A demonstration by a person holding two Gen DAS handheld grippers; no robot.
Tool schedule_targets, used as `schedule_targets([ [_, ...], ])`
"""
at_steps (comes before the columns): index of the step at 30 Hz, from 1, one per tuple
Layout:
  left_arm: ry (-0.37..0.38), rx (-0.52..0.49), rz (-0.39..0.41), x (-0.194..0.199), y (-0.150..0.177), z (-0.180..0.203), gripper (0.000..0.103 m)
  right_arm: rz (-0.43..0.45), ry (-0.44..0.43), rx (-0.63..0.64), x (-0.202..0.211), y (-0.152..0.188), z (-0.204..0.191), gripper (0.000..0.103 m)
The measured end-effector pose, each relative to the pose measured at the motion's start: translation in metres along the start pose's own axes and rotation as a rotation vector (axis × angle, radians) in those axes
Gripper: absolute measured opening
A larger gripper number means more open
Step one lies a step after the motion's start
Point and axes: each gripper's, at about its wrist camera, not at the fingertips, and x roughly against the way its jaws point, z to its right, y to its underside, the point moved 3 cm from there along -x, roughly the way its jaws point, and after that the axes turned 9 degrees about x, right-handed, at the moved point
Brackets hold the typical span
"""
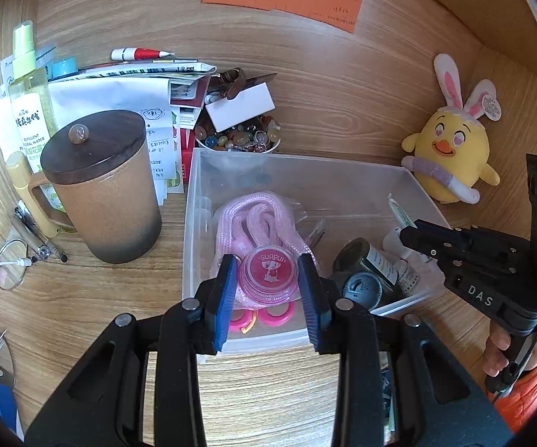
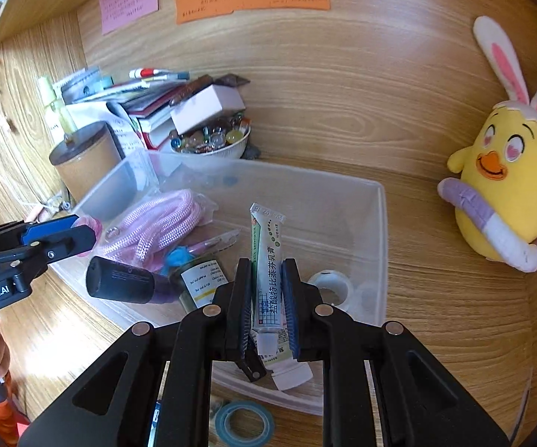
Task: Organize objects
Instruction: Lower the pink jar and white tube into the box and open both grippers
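Hovering over clear plastic bin: right gripper clamped on ointment tube, long axis upright, cap nearest camera (left gripper pinching pink round case).

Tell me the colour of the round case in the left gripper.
Translucent pink round case, white logo; clearest in the left wrist view.
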Motion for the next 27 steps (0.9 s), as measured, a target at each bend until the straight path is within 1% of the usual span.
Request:
schedule_targets([
  [5,0.001,-0.006,-0.024,-0.006,0.004,0.001,0.033,-0.034,-0.006,0.013,-0.01,0.003,-0.004,0.015],
  [10,0.001,-0.019,-0.018,-0.003,0.007,0.005,0.033,-0.051,-0.011,0.005,-0.01,0.004,-0.004,0.015],
  [15,-0.014,-0.036,0.005,0.006,0.009,0.009,0.038,-0.046,-0.012,0.005,-0.001,0.003,-0.004,0.015],
  [18,-0.021,-0.043,0.03,0.015,0.011,0.012,0.046,-0.032,-0.015,0.006,0.009,0.003,-0.005,0.016],
  [20,-0.029,-0.048,0.049,0.022,0.011,0.013,0.053,-0.018,-0.02,0.004,0.017,0.004,-0.005,0.019],
  [21,-0.034,-0.052,0.059,0.025,0.012,0.014,0.054,-0.009,-0.023,0.003,0.022,0.005,-0.005,0.022],
  [23,-0.042,-0.057,0.08,0.033,0.013,0.017,0.062,0.006,-0.024,0.002,0.031,0.006,-0.005,0.026],
  [26,-0.038,-0.064,0.105,0.046,0.017,0.021,0.07,0.027,-0.024,0.006,0.047,0.012,-0.006,0.031],
  [27,-0.036,-0.066,0.11,0.049,0.019,0.023,0.071,0.034,-0.024,0.007,0.052,0.014,-0.006,0.033],
])
